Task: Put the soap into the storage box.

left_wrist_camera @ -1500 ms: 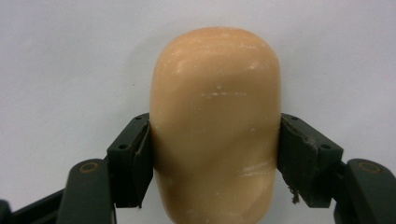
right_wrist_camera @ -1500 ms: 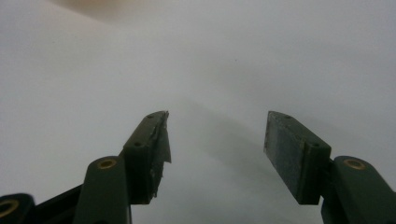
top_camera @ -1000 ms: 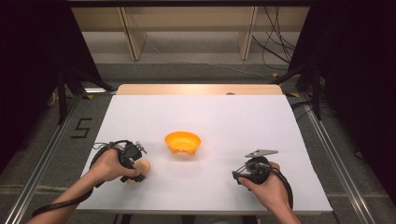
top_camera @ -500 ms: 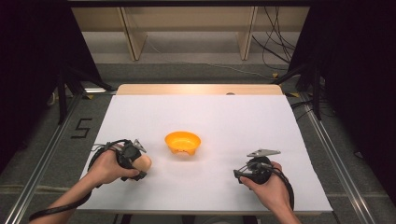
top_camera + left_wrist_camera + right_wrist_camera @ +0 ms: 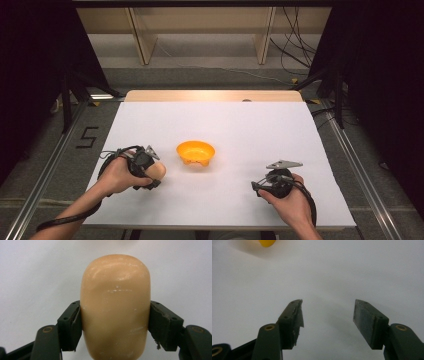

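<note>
A pale tan, rounded, bread-like object [image 5: 115, 310] sits between the jaws of my left gripper [image 5: 115, 326], which is shut on it. In the high view that object [image 5: 158, 170] shows at the tip of the left gripper [image 5: 151, 172], low over the white table, left of an orange bowl [image 5: 196, 152]. The bowl stands near the table's middle and looks empty. My right gripper [image 5: 256, 186] rests at the front right, jaws open with nothing between them [image 5: 327, 315]. A bit of the orange bowl [image 5: 267, 243] shows at the top left of the right gripper view.
The white table top [image 5: 235, 125] has a wooden strip along its far edge [image 5: 210, 95]. Metal rails run down both sides of the table. Wooden shelf legs and cables lie on the floor beyond it. A "5" is marked on the floor at the left.
The left gripper with the tan object has shifted slightly toward the front left. The right gripper has barely moved.
</note>
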`<state>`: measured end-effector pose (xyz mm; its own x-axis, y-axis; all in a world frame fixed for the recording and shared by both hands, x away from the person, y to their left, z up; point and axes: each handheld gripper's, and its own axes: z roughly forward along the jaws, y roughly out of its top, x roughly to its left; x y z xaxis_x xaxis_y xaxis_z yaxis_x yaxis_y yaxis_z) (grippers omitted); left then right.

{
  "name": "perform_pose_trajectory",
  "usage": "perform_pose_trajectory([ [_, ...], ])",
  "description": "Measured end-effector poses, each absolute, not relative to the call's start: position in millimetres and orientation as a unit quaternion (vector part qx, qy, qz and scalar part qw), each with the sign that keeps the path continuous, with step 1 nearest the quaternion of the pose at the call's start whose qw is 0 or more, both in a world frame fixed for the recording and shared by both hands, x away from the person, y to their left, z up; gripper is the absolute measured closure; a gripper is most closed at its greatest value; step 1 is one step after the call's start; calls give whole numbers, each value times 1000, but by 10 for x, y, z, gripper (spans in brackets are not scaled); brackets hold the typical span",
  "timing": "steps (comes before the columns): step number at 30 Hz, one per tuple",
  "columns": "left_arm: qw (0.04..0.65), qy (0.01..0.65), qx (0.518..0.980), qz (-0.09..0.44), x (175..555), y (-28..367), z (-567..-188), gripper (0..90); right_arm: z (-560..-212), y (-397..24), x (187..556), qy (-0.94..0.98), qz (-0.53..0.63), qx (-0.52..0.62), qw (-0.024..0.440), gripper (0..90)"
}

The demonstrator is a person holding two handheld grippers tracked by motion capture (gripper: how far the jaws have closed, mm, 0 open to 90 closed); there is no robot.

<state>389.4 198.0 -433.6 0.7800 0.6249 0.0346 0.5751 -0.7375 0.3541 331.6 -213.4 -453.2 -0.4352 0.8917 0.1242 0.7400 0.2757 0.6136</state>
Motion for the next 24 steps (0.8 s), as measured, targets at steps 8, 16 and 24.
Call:
perform_pose_trajectory([
  [8,180,316,928,86,3936,1962,-4274,324,-4530,-2149,3288,786,309,521,121,411],
  [16,184,310,929,86,3985,1932,-4228,324,-4535,-2162,3251,782,307,529,122,412],
  [24,187,304,930,89,4026,1903,-4206,324,-4546,-2189,3229,781,309,528,126,412],
])
